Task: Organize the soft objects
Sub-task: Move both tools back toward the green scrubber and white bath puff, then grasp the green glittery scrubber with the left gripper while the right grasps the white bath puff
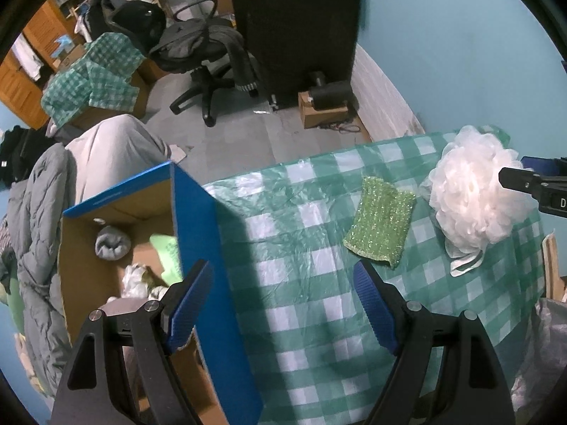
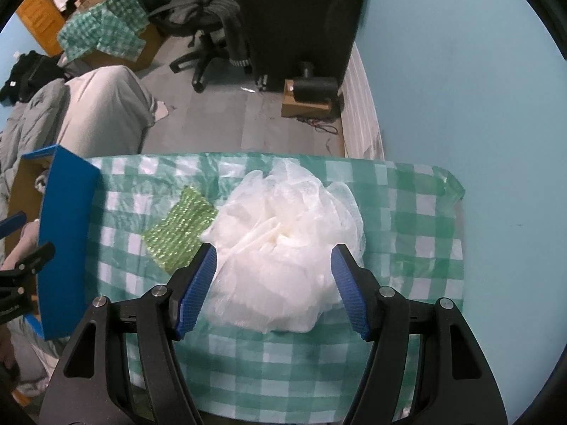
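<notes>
A white mesh bath pouf (image 2: 287, 244) lies on the green-checked tablecloth (image 2: 407, 219). My right gripper (image 2: 274, 283) is open with its blue fingers on either side of the pouf's near part. A green sparkly scrub cloth (image 2: 179, 232) lies flat just left of the pouf; both also show in the left wrist view: pouf (image 1: 471, 191), cloth (image 1: 381, 225). My left gripper (image 1: 283, 304) is open and empty, straddling the blue wall of an open cardboard box (image 1: 198, 233). The box holds a grey rolled sock (image 1: 111, 244), a green item and a white item.
The box stands at the table's left edge (image 2: 67, 226). Beyond the table are a grey floor, an office chair (image 1: 202, 60), a black cabinet (image 1: 301, 24) and a small box with a black roll (image 1: 326, 106). A blue wall is on the right.
</notes>
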`<state>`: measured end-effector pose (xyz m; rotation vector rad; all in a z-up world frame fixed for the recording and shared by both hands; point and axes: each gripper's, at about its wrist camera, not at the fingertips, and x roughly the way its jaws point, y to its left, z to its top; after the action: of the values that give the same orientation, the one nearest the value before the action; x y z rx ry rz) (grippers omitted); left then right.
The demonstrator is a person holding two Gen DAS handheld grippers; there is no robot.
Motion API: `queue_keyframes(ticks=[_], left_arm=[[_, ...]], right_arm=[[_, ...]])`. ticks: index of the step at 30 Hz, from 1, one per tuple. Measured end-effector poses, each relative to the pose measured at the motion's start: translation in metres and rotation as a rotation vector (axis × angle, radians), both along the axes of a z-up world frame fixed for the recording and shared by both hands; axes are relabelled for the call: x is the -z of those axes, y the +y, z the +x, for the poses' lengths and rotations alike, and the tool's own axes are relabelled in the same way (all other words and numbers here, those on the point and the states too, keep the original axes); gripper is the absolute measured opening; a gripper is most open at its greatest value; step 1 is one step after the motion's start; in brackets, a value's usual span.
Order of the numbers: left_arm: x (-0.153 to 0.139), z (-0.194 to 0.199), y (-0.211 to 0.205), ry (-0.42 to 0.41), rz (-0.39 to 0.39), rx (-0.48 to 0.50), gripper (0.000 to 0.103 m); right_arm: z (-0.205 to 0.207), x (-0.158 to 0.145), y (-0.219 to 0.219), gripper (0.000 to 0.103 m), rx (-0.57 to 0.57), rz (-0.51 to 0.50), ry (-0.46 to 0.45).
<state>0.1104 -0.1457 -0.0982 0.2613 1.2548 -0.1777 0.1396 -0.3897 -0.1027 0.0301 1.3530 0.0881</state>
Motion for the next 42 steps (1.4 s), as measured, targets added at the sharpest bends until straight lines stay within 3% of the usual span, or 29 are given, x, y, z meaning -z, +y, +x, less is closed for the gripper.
queue_keyframes(ticks=[7,15,18,22,34,42], left_arm=[[0.031,0.015,-0.023,0.069,-0.016,0.049,0.082],[0.065,0.025,-0.046,0.138,-0.030,0.102,0.082],[0.074,0.026,-0.058,0.150,-0.020,0.139,0.082],[0.086,0.027,-0.075,0.170,-0.012,0.186,0.083],[0.115,0.031,-0.097,0.248,-0.029,0.205,0.083],[0.125,0.027,-0.109,0.247,-0.013,0.195,0.090]], right_arm=[[0.007,0.041,0.006,0.080,-0.014,-0.010,0.101],[0.004,0.073,-0.004,0.086,0.023,-0.029,0.158],[0.003,0.082,-0.010,0.096,0.046,-0.009,0.179],[-0.002,0.093,-0.016,0.099,0.061,0.027,0.197],[-0.005,0.109,-0.026,0.101,0.076,0.113,0.179],[-0.013,0.111,-0.007,0.101,0.016,0.004,0.145]])
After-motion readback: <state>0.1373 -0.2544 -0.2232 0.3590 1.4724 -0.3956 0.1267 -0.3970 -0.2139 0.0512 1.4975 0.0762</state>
